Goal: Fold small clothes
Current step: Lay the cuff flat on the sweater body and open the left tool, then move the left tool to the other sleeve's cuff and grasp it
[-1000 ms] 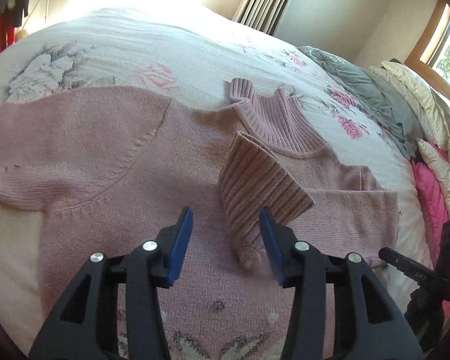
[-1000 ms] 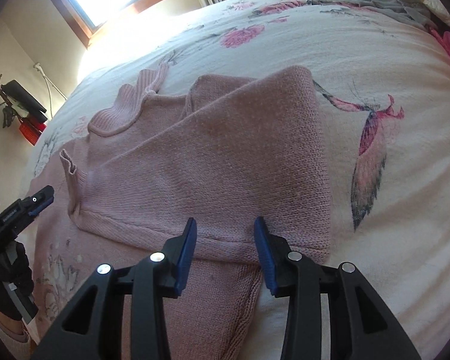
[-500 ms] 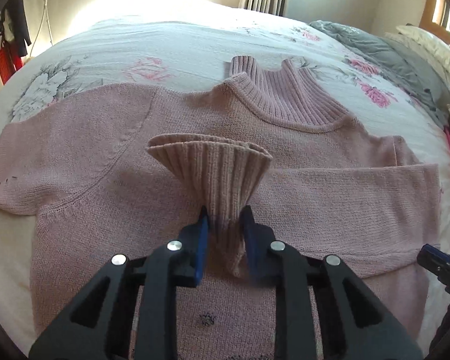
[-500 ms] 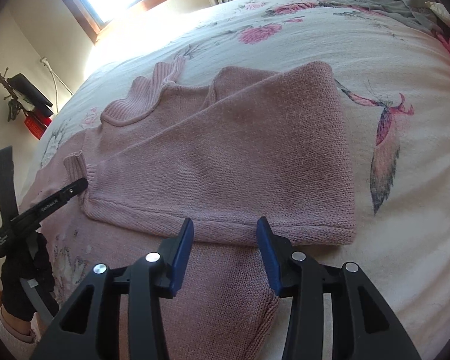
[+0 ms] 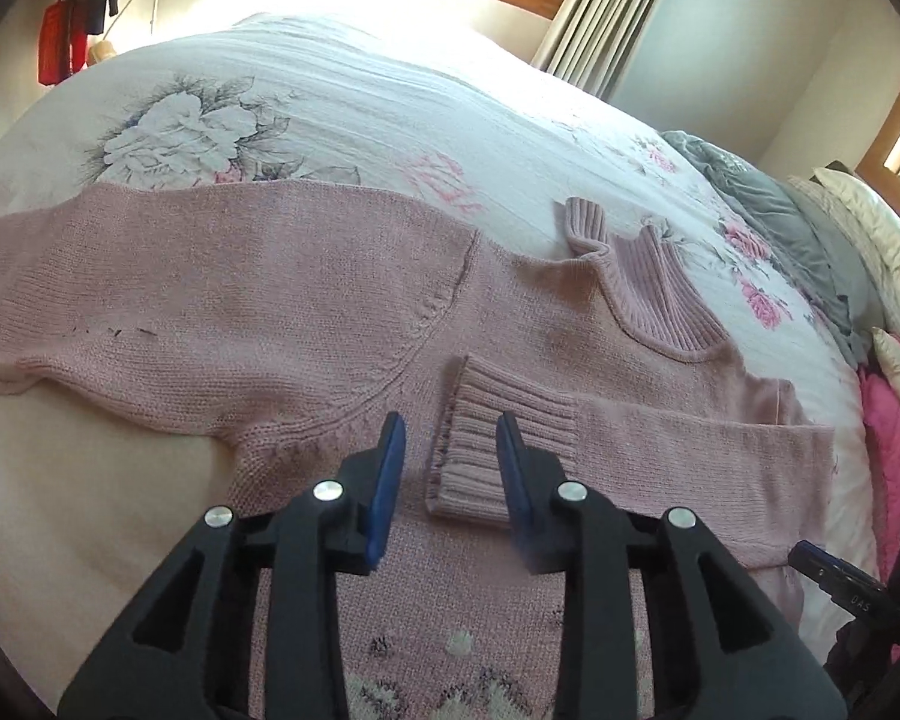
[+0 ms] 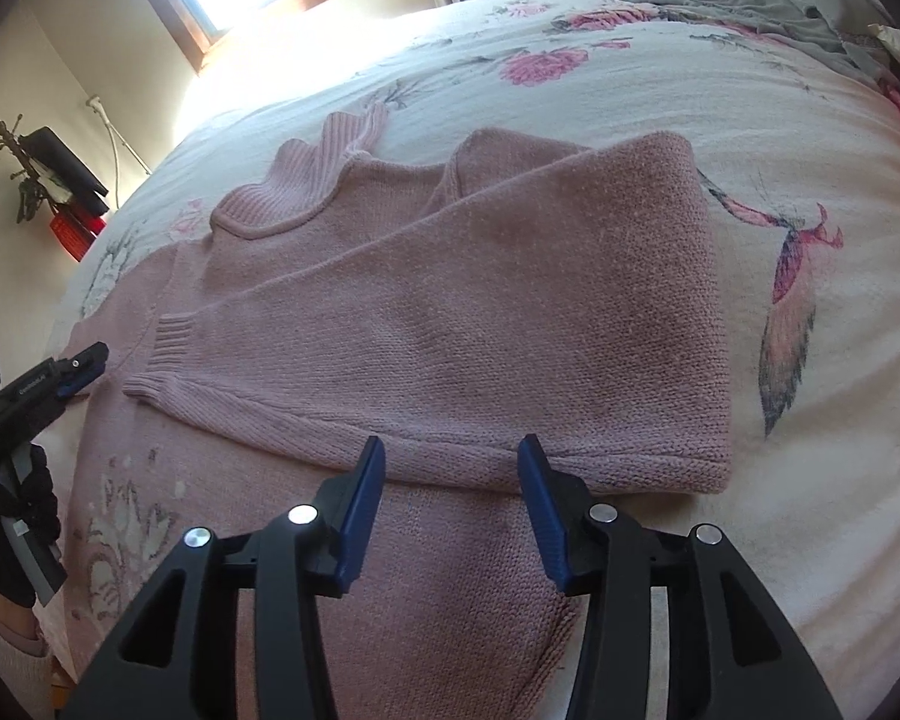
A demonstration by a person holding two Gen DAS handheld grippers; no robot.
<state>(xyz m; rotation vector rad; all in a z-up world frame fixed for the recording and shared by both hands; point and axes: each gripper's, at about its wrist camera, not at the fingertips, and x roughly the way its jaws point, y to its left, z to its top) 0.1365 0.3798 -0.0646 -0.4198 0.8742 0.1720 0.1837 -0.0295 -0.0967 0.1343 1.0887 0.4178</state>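
Pink knit sweater (image 5: 306, 312) lies flat on the bed (image 5: 342, 96), one sleeve folded across the chest. Soft, floppy, prob. stretchy; I'd grab ribbed cuff (image 5: 486, 450). Left tool (image 5: 450, 474) spread, straddling cuff; right tool (image 6: 450, 498) spread, empty.

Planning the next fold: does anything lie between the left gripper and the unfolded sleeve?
Nothing visible does. The left gripper hangs open over the sweater, and the spread sleeve lies bare on the bedspread.

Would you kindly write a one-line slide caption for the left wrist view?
Open left hand-held gripper poised over the ribbed cuff of a sleeve folded across a pink sweater.
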